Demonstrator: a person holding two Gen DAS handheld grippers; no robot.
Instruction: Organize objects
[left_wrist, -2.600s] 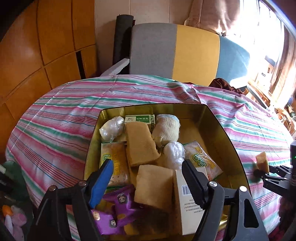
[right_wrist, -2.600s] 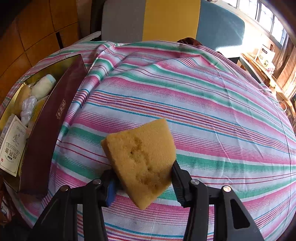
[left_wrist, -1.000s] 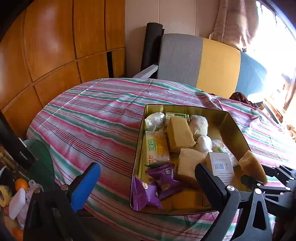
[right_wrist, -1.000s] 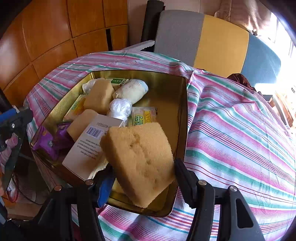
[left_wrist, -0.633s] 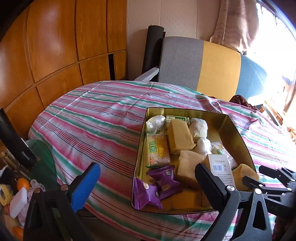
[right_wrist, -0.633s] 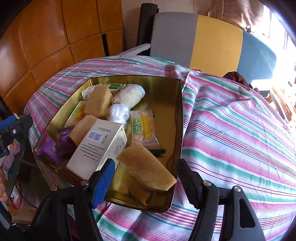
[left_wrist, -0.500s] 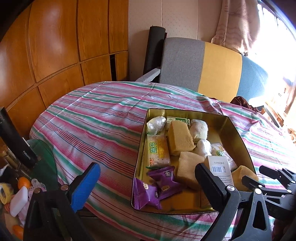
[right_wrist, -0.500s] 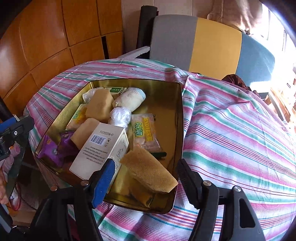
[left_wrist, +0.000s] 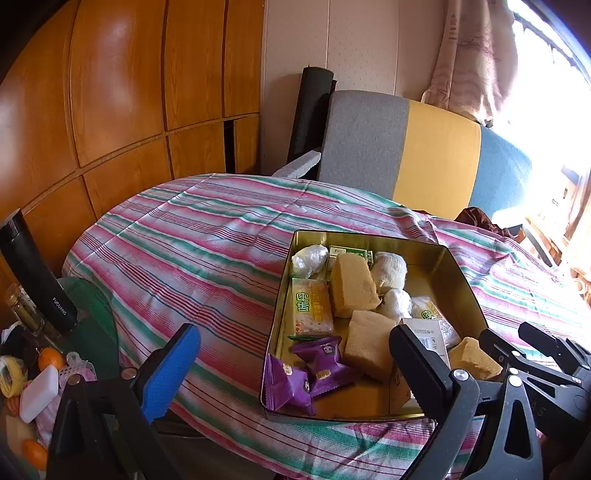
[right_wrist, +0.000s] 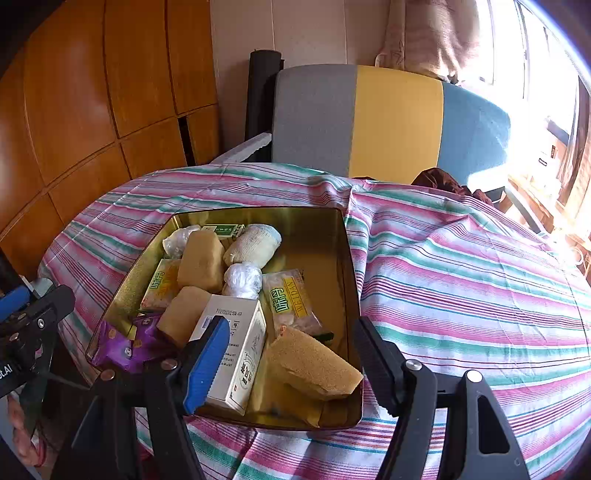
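Observation:
A gold tin box (right_wrist: 325, 236) sits on the striped tablecloth and holds sponges, snack packets, wrapped balls, a white carton (right_wrist: 236, 350) and purple packets (right_wrist: 122, 347). A yellow sponge (right_wrist: 314, 363) lies in the tin's near right corner; it also shows in the left wrist view (left_wrist: 472, 358). My right gripper (right_wrist: 291, 354) is open and empty just above and in front of that sponge. My left gripper (left_wrist: 295, 365) is open and empty, held back at the tin's near left; the tin (left_wrist: 458, 266) lies ahead of it.
The round table's striped cloth (right_wrist: 461, 266) extends to the right of the tin. A grey, yellow and blue sofa (right_wrist: 391, 122) stands behind. A black flask (left_wrist: 33, 273) and small clutter (left_wrist: 37, 376) sit low on the left. Wooden panels (left_wrist: 110, 92) line the left wall.
My right gripper carried the yellow sponge from the tablecloth over to the tin, opened, and let it drop into the near right corner. Both grippers have drawn back slightly.

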